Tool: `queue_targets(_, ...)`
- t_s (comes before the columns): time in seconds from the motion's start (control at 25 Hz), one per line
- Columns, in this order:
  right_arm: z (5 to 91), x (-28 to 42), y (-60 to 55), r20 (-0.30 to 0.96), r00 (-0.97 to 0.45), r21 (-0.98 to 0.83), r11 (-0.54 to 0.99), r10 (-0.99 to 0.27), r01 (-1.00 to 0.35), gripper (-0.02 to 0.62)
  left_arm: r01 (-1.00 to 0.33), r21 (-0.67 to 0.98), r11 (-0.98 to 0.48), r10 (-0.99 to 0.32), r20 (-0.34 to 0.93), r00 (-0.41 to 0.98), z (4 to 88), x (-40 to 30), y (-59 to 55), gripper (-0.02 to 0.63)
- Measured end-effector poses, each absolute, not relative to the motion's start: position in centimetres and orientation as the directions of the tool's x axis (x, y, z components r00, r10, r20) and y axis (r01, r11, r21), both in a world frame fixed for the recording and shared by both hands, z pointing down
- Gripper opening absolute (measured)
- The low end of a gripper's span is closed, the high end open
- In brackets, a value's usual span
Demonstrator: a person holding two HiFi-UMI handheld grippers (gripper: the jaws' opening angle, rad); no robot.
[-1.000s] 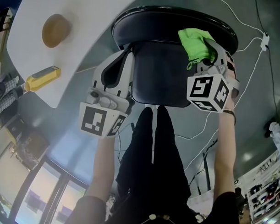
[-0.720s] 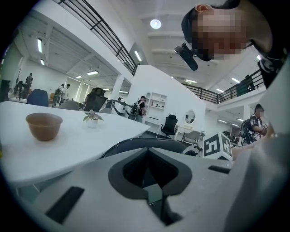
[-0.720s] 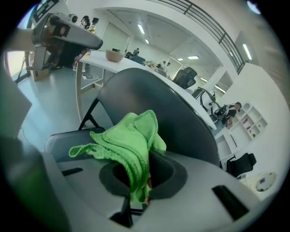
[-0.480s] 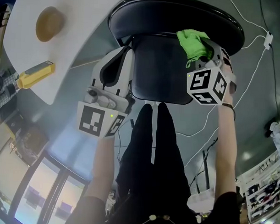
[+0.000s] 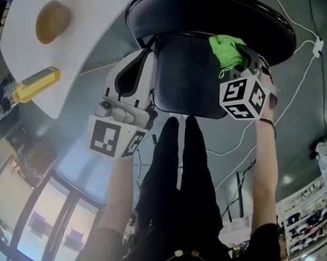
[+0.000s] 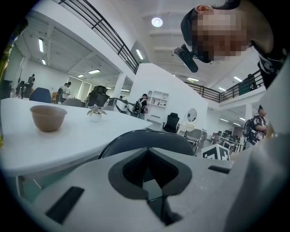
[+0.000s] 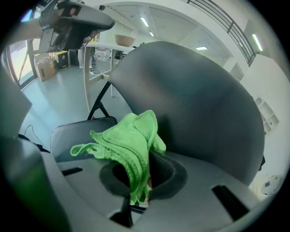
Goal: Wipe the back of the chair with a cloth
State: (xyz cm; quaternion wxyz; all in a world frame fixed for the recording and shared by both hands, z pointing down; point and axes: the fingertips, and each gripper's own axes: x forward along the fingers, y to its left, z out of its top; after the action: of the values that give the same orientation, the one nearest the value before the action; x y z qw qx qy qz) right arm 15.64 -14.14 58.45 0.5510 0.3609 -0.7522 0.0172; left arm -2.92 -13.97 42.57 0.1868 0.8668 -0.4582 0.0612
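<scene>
Head view: a person stands behind a black chair (image 5: 210, 16) with a gripper in each hand. The right gripper (image 5: 234, 61) has its fingers closed on a green cloth (image 5: 228, 49), which it holds at the upper right part of the backrest (image 5: 187, 74). Right gripper view: the right gripper (image 7: 138, 199) pinches the green cloth (image 7: 131, 140) by its lower folds, the loose layers bunching up above the fingers and leaning against the dark curved backrest (image 7: 195, 99); the seat (image 7: 77, 136) shows lower left, beyond the cloth. The left gripper (image 5: 149, 49) lies just beside the backrest's left edge. Left gripper view: the left gripper (image 6: 152, 195) has its fingers brought together with nothing between them, the top of the backrest (image 6: 145, 138) rising just beyond their tips. To the left of the chair stands a white counter (image 5: 86, 39) carrying a brown bowl (image 5: 52, 21) and a yellow-handled tool (image 5: 36, 80) near its edge; the left gripper view shows the same bowl (image 6: 47, 117) and a small potted plant (image 6: 95, 112) on the counter (image 6: 68, 149).
</scene>
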Motion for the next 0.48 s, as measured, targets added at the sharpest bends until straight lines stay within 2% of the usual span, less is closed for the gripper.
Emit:
queue_targets(0.16,59.4,15.5,-13.3,0.851,-0.13,0.346,0.73,-0.509,-0.59,0.043,-0.816,0.267,-0.513,-0.766,0.288,0.575,43.0,-3.0,-13.5,0.006)
queue_targets(0.48,56.0,14.4,-11.9,0.821,-0.188,0.319,0.706,-0.539,-0.633,0.043,-0.819,0.264,-0.509,-0.77,0.286,0.571,42.0,-3.6,-12.9,0.006)
